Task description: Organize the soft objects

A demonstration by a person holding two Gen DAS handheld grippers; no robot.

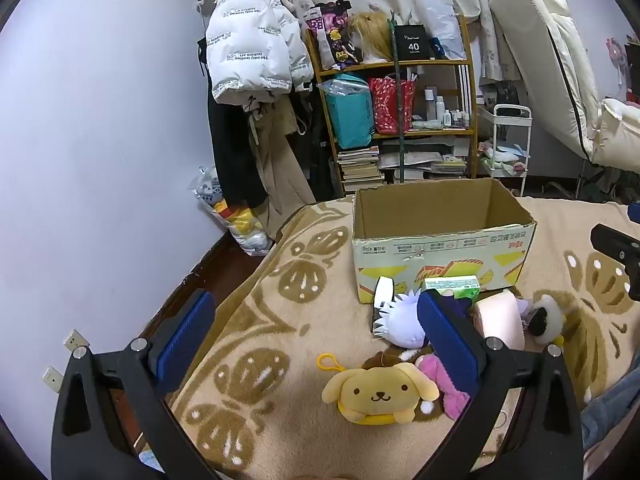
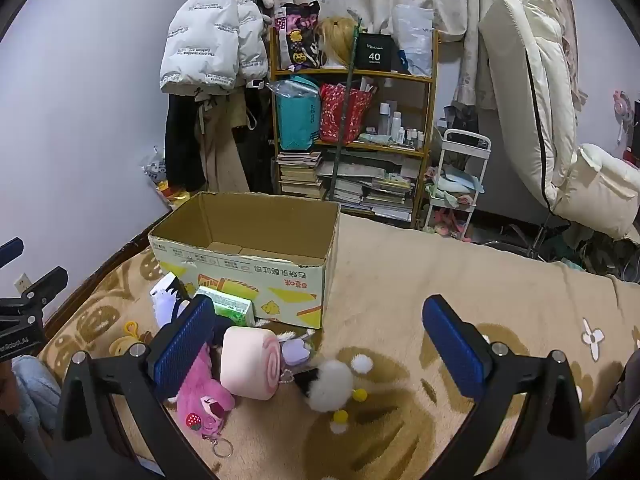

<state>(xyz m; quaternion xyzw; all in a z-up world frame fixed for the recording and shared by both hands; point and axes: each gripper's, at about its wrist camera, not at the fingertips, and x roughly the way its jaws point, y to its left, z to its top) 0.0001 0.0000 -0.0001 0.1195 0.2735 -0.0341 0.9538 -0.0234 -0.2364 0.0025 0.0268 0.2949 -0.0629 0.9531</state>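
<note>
An open, empty cardboard box (image 1: 444, 240) stands on the beige blanket; it also shows in the right wrist view (image 2: 256, 268). In front of it lie soft toys: a yellow dog plush (image 1: 380, 394), a white spiky-haired plush (image 1: 402, 320), a pink plush (image 2: 200, 392), a pink swirl-roll cushion (image 2: 250, 362), a white fluffy pom-pom toy (image 2: 332, 384) and a green pack (image 2: 228, 305). My left gripper (image 1: 316, 340) is open above the yellow dog. My right gripper (image 2: 320, 344) is open above the cushion and fluffy toy. Both are empty.
A wooden shelf (image 1: 394, 120) with bags, books and bottles stands behind the bed, next to hanging coats (image 1: 248, 52). A white trolley (image 2: 456, 184) and a folded mattress (image 2: 532, 92) are at the right. The bed's left edge drops to a dark floor (image 1: 224, 264).
</note>
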